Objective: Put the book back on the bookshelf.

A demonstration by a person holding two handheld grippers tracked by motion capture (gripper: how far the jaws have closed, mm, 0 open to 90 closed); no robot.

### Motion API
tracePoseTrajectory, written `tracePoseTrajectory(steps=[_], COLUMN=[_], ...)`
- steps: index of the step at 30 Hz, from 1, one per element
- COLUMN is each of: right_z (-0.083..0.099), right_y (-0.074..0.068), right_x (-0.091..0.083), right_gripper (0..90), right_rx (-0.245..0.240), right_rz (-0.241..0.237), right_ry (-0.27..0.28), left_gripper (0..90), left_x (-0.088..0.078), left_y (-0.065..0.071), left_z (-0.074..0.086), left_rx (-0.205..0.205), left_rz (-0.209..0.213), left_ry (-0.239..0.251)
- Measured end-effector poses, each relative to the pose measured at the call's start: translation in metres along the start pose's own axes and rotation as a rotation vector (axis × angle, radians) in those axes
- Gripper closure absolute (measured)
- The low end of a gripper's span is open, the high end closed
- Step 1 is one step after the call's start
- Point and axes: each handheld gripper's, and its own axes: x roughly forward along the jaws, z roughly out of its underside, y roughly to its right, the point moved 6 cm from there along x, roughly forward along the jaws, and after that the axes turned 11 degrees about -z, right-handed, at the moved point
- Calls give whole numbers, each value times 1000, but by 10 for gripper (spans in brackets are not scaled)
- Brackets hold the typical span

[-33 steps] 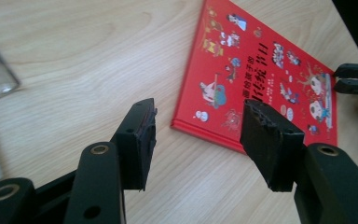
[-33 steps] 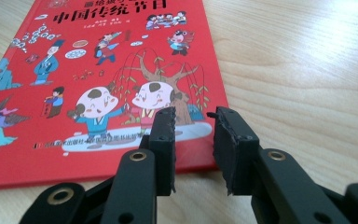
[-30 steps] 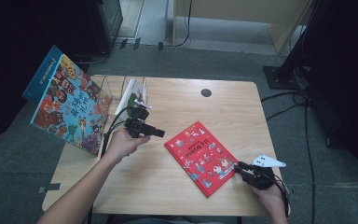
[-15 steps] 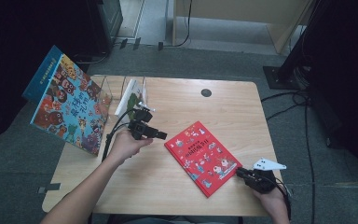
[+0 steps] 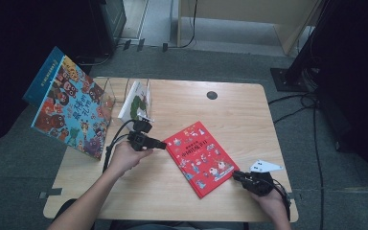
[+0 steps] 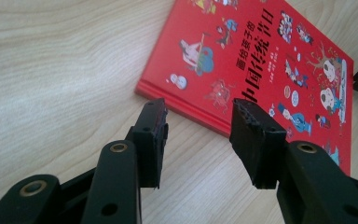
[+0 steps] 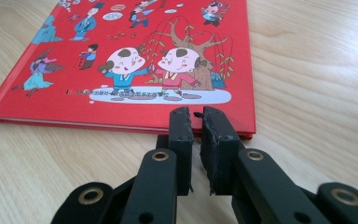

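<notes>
The left gripper (image 6: 198,135) has its jaws about half open, and they have just been closing in; nothing sits between them, only bare wood. Its tips hang just short of the near edge of the red book (image 6: 261,60), close to one corner, without touching it. The right gripper (image 7: 195,122) has its jaws drawn nearly together, a thin slit left between the pads (image 7: 181,126), after closing a little just now. They stand right at the book's edge near its corner, and I cannot tell whether they pinch the cover or merely rest against it.

From above, the red book (image 5: 205,156) lies flat and askew in the middle of the wooden table (image 5: 239,108), with the left gripper (image 5: 159,143) at its upper left corner and the right gripper (image 5: 237,176) at its lower right corner. Farther left, a clear stand (image 5: 124,93) holds a thin white book (image 5: 135,100), and a big picture book (image 5: 69,109) leans tilted at the table's left edge.
</notes>
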Motion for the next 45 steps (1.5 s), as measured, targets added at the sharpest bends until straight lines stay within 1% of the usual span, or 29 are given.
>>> tracePoseTrajectory(steps=[3,4,8,9,13,18,22,25,26,27,30,34,35,38,41,45], right_z=[-4,-6,-12,-14,-20,-28,-33,-37,-39,-41,-46,-50,-51,-53,-54,-59], right_y=[-2,-2,-5,-6,-9,-11,-12,-10,-9,-8,-6,0,2,11,17,23], right_x=[6,9,17,20,29,39,46,47,47,46,43,44,44,45,48,53], right_gripper=[819,818,816,816,816,814,807,818,818,818,832,845,851,855,854,854], right_rx=[-15,-22,-42,-53,-75,-95,-113,-105,-105,-105,-104,-88,-86,-61,-60,-54], right_rz=[-9,-12,-24,-29,-47,-68,-92,-104,-108,-106,-83,-57,-45,-12,-2,12], right_ry=[-1,-2,-8,-9,-18,-21,-26,-31,-21,-5,14,21,22,22,22,11], left_gripper=[575,585,608,611,638,649,687,702,708,712,727,744,748,759,763,762], left_x=[0,0,1,2,2,2,3,5,5,5,7,9,9,10,11,14], left_y=[-1,-2,-3,-4,-4,-6,-6,-6,-6,-7,-7,-4,-4,-2,-1,1], left_z=[6,8,16,18,25,31,36,40,41,42,43,44,44,44,44,46], left_rx=[-21,-18,-38,-34,-49,-50,-62,-65,-62,-61,-65,-66,-68,-67,-73,-68], left_rz=[0,1,-1,-4,-5,-19,-14,-15,-19,-23,-25,-30,-33,-37,-34,-36], left_ry=[15,13,14,13,20,27,40,40,40,40,43,50,50,56,62,63])
